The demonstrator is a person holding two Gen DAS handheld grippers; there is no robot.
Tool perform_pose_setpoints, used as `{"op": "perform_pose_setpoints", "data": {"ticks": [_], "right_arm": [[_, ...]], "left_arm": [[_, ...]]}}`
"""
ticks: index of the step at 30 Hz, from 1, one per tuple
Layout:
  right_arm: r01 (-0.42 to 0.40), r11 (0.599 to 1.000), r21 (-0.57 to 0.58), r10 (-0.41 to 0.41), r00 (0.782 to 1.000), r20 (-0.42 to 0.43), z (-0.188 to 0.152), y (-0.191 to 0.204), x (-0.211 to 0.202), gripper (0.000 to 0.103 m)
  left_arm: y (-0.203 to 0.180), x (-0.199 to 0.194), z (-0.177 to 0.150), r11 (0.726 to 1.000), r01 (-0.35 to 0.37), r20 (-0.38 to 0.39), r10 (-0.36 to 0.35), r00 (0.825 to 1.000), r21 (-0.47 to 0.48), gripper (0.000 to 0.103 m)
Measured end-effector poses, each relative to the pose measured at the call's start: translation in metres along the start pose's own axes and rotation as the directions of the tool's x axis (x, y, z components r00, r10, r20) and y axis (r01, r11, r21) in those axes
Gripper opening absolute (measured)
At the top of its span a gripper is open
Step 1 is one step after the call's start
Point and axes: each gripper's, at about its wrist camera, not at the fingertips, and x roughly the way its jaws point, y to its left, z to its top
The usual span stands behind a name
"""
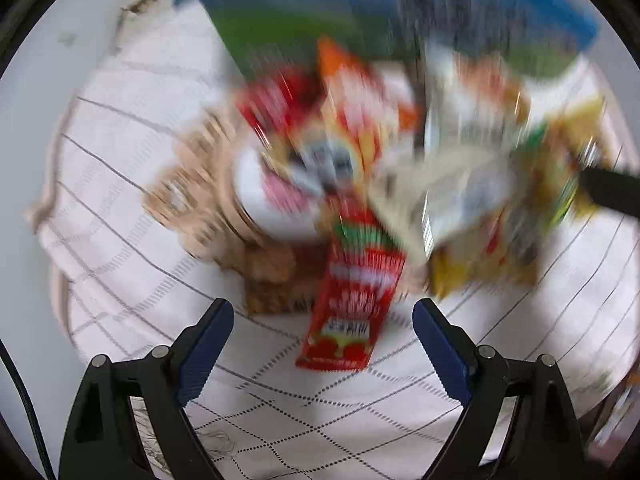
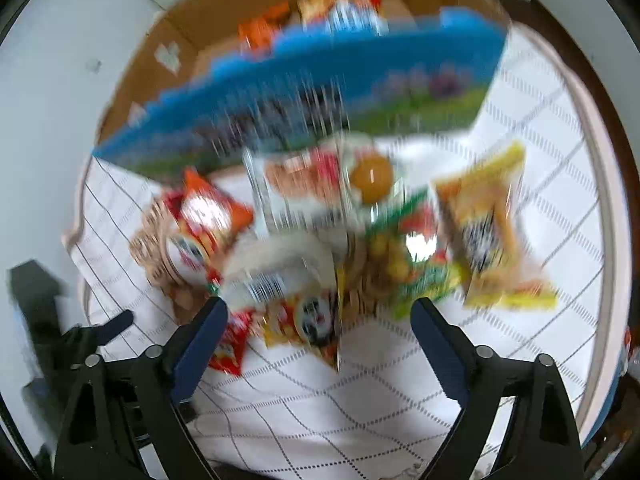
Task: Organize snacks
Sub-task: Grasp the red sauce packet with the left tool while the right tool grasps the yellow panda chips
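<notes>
Both views are motion-blurred. A pile of snack packets lies on a white checked cloth (image 1: 120,208). In the left wrist view a long red packet (image 1: 356,292) lies just ahead of my left gripper (image 1: 322,322), which is open and empty. An orange-red packet (image 1: 352,120) and a yellow packet (image 1: 500,240) lie beyond. In the right wrist view my right gripper (image 2: 318,320) is open and empty, just short of a yellow-red packet (image 2: 304,320) and a white packet (image 2: 280,272). A yellow packet (image 2: 488,228) lies to the right.
A blue-green box (image 2: 304,112) stands behind the pile, also in the left wrist view (image 1: 400,4). A cardboard box (image 2: 160,68) with more packets sits behind it. A woven mat (image 1: 200,200) lies under the pile. The left gripper shows at the right view's left edge (image 2: 80,336).
</notes>
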Motion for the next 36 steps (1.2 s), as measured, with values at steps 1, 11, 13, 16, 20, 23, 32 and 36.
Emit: {"op": "perform_pose_setpoints", "data": {"ticks": [1, 11, 13, 16, 20, 23, 32, 36], "right_arm": [[0.004, 1.0, 0.001, -0.004, 1.0, -0.012, -0.005, -0.002, 0.006, 0.092], [0.006, 0.995, -0.098, -0.014, 0.996, -0.083, -0.009, 0.014, 0.06, 0.081], [0.016, 0.994, -0.108, -0.03, 0.991, -0.13, -0.009, 0.015, 0.075, 0.055], [0.005, 0.997, -0.073, -0.018, 0.985, -0.171, -0.019, 0.006, 0.089, 0.049], [-0.059, 0.995, 0.077, 0.077, 0.962, -0.261, -0.047, -0.012, 0.098, 0.05], [-0.113, 0.992, 0.06, 0.127, 0.927, -0.354, -0.072, -0.005, 0.099, 0.073], [0.101, 0.826, -0.555, -0.233, 0.957, -0.172, -0.069, 0.078, 0.088, 0.084], [0.136, 0.719, -0.682, -0.337, 0.926, -0.171, -0.077, 0.098, 0.121, 0.071]], "left_arm": [[-0.004, 0.014, -0.001, 1.0, -0.016, -0.019, 0.016, 1.0, 0.013, 0.092], [-0.007, 0.053, 0.008, 0.999, -0.032, -0.022, 0.032, 0.999, 0.014, 0.056], [0.007, 0.05, 0.003, 0.999, -0.018, -0.02, 0.017, 1.0, -0.028, 0.053], [0.027, 0.055, -0.011, 0.992, 0.034, -0.063, -0.042, 0.997, -0.125, 0.053], [0.041, 0.065, -0.034, 0.963, 0.118, -0.112, -0.148, 0.983, -0.241, 0.053], [0.045, 0.07, -0.044, 0.945, 0.17, -0.125, -0.212, 0.969, -0.278, 0.053], [0.059, 0.094, -0.05, 0.93, 0.236, -0.122, -0.278, 0.953, -0.281, 0.056], [0.072, 0.101, -0.06, 0.915, 0.268, -0.113, -0.313, 0.943, -0.302, 0.056]]}}
